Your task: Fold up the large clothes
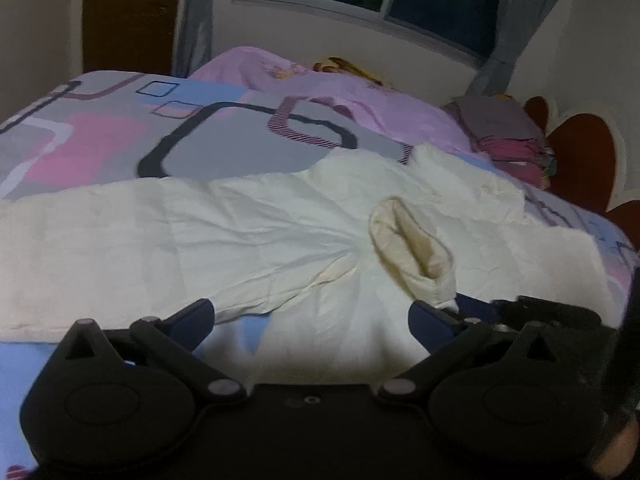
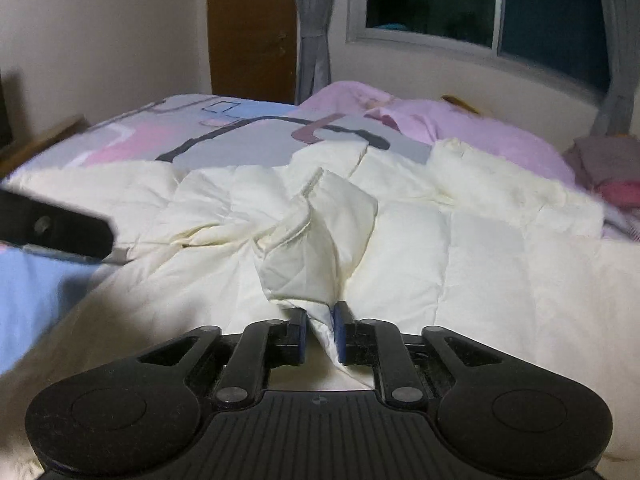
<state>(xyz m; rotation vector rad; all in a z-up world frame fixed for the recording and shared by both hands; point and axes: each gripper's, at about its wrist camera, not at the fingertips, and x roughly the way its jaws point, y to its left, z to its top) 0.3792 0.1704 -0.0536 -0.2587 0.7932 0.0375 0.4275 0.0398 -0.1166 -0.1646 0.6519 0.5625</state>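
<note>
Two grippers over cream padded jacket [image 2: 460,248]. Right gripper [image 2: 319,330] narrow, cuff fabric between pads; left gripper [image 1: 310,318] wide, empty. Lay sleeve flat before letting go.

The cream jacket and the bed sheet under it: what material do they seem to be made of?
The cream jacket looks like thin, smooth woven fabric over soft padding: stitched panels puff up and creases are fine. The bed sheet looks like flat, matte printed cloth, perhaps cotton; the pictures cannot tell the fibre.

Left gripper [image 1: 310,322] wide — right gripper [image 2: 319,330] narrow
</note>
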